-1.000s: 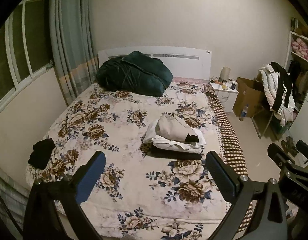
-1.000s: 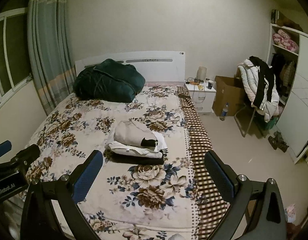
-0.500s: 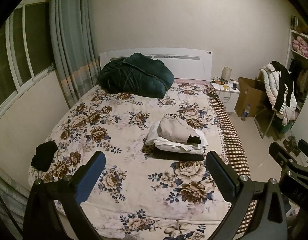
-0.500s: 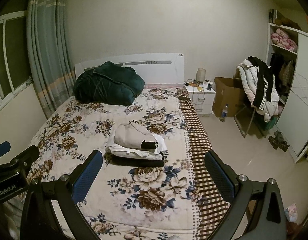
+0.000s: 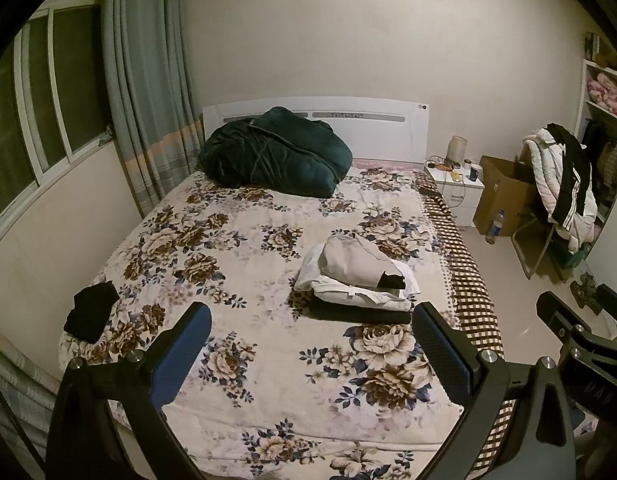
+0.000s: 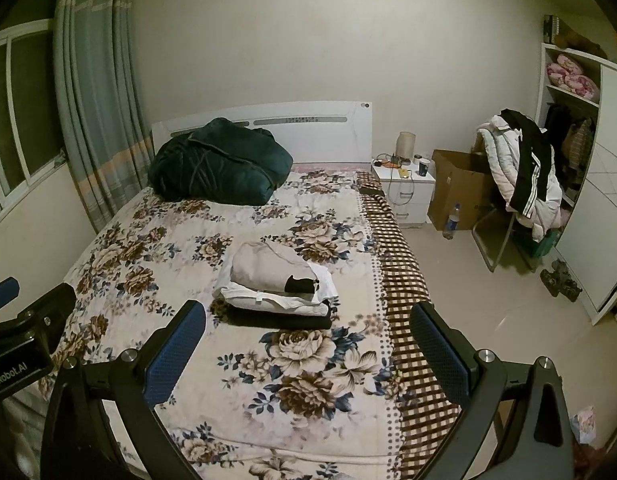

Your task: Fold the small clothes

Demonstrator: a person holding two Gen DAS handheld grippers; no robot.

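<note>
A stack of folded clothes [image 5: 358,280] lies on the floral bed [image 5: 236,248]: a black piece at the bottom, white in the middle, beige on top. It also shows in the right wrist view [image 6: 276,288]. A small black garment [image 5: 90,312] lies at the bed's near left corner. My left gripper [image 5: 308,344] is open and empty, held back above the bed's foot. My right gripper [image 6: 308,344] is open and empty, beside it to the right.
A dark green quilt [image 5: 276,160] is bundled at the headboard. A white nightstand [image 6: 404,188], a cardboard box [image 6: 456,184], a water bottle [image 6: 451,222] and a chair piled with jackets [image 6: 520,168] stand right of the bed. Curtain and window are on the left.
Both grippers have drawn back and risen slightly, so the bed sits lower and smaller in view. Nothing on the bed has moved. Both stay open.
</note>
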